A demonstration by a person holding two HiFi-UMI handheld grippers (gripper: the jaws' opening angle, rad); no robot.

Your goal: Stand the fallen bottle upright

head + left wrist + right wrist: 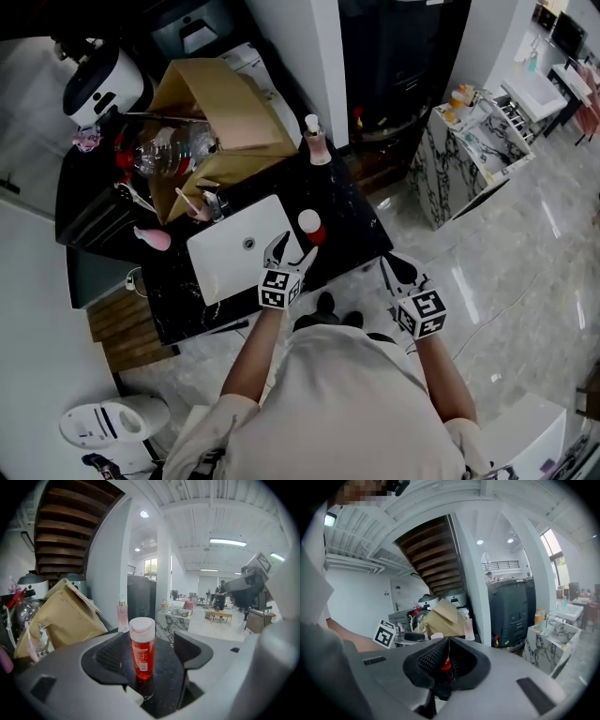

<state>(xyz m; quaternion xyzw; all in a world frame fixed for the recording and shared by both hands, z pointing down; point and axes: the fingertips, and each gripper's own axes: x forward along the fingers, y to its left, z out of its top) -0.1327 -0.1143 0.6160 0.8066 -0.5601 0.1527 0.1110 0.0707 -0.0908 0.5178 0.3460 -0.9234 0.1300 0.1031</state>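
A red bottle (310,227) with a white cap stands upright on the black counter (352,220), just right of the white sink (234,253). My left gripper (292,249) is open right in front of it. In the left gripper view the red bottle (142,648) stands between and a little beyond the spread jaws of my left gripper (147,660), with gaps on both sides. My right gripper (394,269) hangs off the counter's near right corner, over the floor. Its jaws are pressed together in the right gripper view, where my right gripper (446,663) holds nothing.
A pink bottle (317,141) stands at the counter's back edge beside a brown cardboard box (220,108). A faucet (212,202) rises behind the sink. A rice cooker (101,84) and clutter fill the back left. A marble cabinet (469,150) stands to the right.
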